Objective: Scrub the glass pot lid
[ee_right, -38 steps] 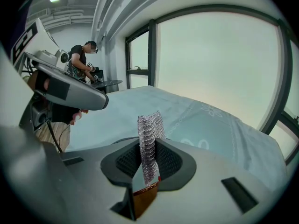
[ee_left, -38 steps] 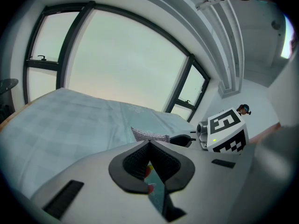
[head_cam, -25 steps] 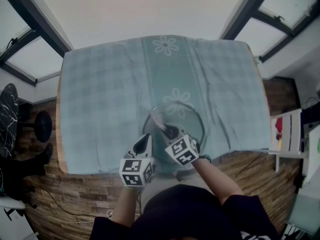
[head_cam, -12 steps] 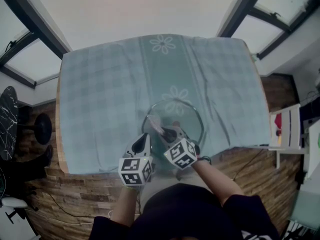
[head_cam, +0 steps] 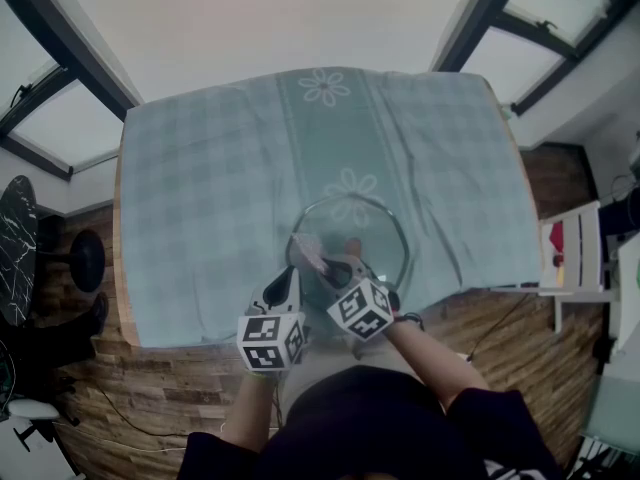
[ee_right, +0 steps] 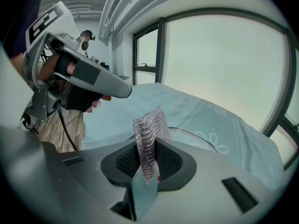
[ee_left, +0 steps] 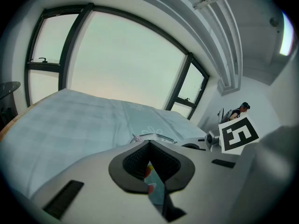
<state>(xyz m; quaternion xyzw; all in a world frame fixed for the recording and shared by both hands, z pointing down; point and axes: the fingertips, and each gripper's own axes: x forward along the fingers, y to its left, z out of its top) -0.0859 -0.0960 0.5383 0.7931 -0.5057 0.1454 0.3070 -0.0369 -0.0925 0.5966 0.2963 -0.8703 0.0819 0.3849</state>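
The glass pot lid [head_cam: 385, 230] lies flat on the teal checked tablecloth [head_cam: 200, 188], near the table's front edge. My right gripper [head_cam: 325, 266] is over the lid's near-left part, shut on a silver mesh scrubber [head_cam: 307, 248] that sticks up from its jaws [ee_right: 149, 129]. The lid's rim [ee_right: 198, 137] curves just beyond that. My left gripper [head_cam: 290, 276] is shut, its tips at the lid's near-left rim [ee_left: 156, 135]. I cannot tell whether it pinches the rim. The right gripper's marker cube [ee_left: 238, 133] shows to its right.
The cloth covers a wooden table whose front edge [head_cam: 200, 353] is just below the lid. A black stool [head_cam: 85, 253] stands on the floor at the left. At the right is a white shelf unit [head_cam: 575, 258]. Windows run behind the table.
My right gripper has slid a little to the left over the lid with the scrubber, covering the dark knob seen earlier. The left gripper has stayed put.
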